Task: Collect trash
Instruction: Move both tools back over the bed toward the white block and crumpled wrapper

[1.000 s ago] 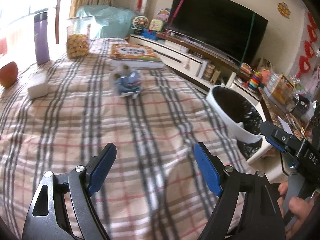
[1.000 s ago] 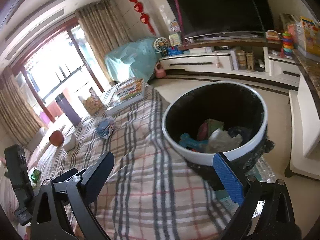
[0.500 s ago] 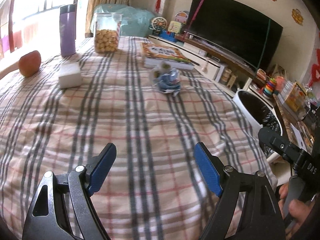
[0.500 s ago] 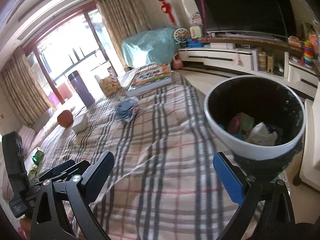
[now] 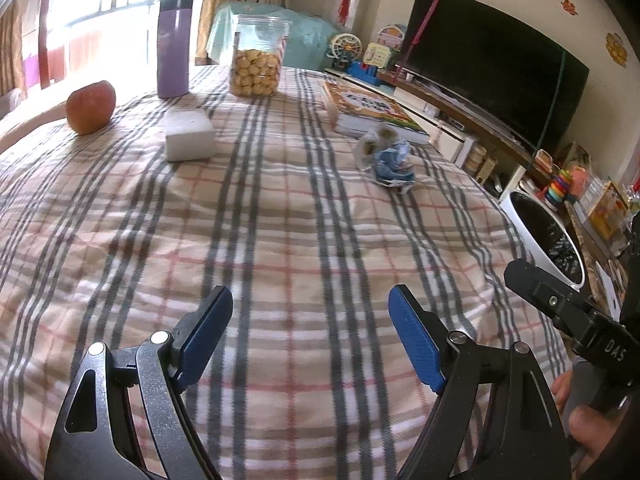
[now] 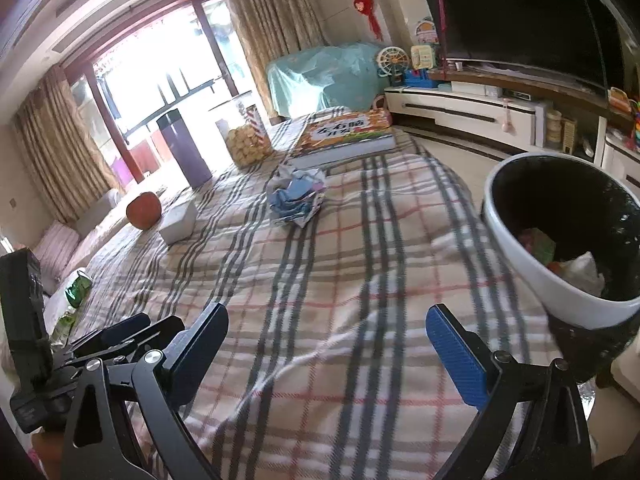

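Left wrist view: the wrapper [image 5: 390,164] now sits nearer than a second ago. Both grippers [image 5: 310,338] [image 6: 326,346] gape empty (bin [image 6: 532,256] alongside); pickup comes next.

Trash bin [image 5: 541,240] sitting partly behind the right hand-held gripper [image 5: 560,304] and the worktop [image 5: 280,240] edge, its contents showing only as indistinct scraps in the right wrist view, book [image 6: 344,136] title staying too blurred to read, green packet [image 6: 78,290] lying half hidden at the left
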The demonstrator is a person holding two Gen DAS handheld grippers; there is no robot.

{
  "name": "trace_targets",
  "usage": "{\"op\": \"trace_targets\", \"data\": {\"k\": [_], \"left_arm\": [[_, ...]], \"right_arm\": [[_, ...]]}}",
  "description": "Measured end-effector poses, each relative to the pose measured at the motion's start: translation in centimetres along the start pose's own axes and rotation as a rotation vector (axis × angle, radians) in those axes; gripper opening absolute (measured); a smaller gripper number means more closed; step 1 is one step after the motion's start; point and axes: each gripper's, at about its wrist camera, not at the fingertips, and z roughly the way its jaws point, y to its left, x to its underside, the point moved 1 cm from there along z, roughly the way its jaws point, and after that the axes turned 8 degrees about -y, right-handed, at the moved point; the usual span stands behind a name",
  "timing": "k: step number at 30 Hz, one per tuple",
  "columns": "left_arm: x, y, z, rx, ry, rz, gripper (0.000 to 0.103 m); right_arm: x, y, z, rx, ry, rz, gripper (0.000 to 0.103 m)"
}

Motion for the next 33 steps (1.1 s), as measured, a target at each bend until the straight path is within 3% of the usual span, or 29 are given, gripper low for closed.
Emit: {"op": "trace_targets", "data": {"k": [33], "left_arm": [[-3.5, 4.9, 4.1, -0.092, 0.031, -0.025, 0.082]], "right_arm": [[-1.6, 3.1, 7.9, -0.036, 0.109, 0.004, 0.1]]}}
